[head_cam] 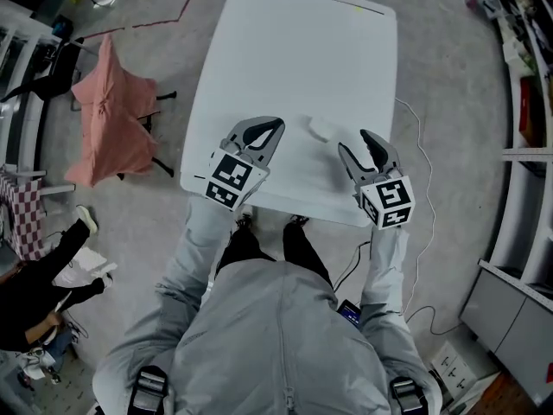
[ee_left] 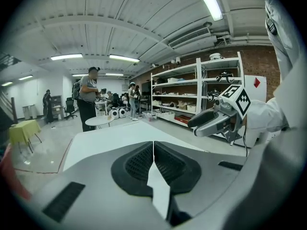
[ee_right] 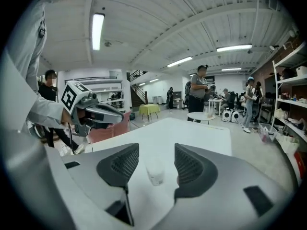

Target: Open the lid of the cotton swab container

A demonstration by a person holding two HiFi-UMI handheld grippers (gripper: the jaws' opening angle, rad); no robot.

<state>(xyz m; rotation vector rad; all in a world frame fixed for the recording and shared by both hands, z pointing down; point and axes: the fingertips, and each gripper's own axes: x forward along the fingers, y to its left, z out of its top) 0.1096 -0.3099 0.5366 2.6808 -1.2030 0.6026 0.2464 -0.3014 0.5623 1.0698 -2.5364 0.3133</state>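
While I bring both tools down toward the white table (head_cam: 285,59), the cotton swab container (head_cam: 324,129) sits on it untouched, between the two tools and not far from the near edge. It lies at about three o'clock from the left gripper (head_cam: 278,126) and about ten o'clock from the right gripper (head_cam: 356,143). The left gripper's jaws are pressed together with nothing between them. The right gripper's jaws stand wide apart and empty; in its own view the small clear container shows in the gap, but it is ahead on the table and clear of both pads. My worry is how light the container looks. If one pad reaches it before the other, it could tip or skid toward the edge. I also cannot make out where the lid meets the body, so I might clamp across both and pinch the lid down instead of freeing it. With the left jaws closed there is nothing ready to brace the body, so pulling on the lid may simply lift the whole container. As for writing, the only markings I can make out are the black-and-white square patterns on the left cube (head_cam: 229,180) and the right cube (head_cam: 387,201); any print on the container is too small to read.
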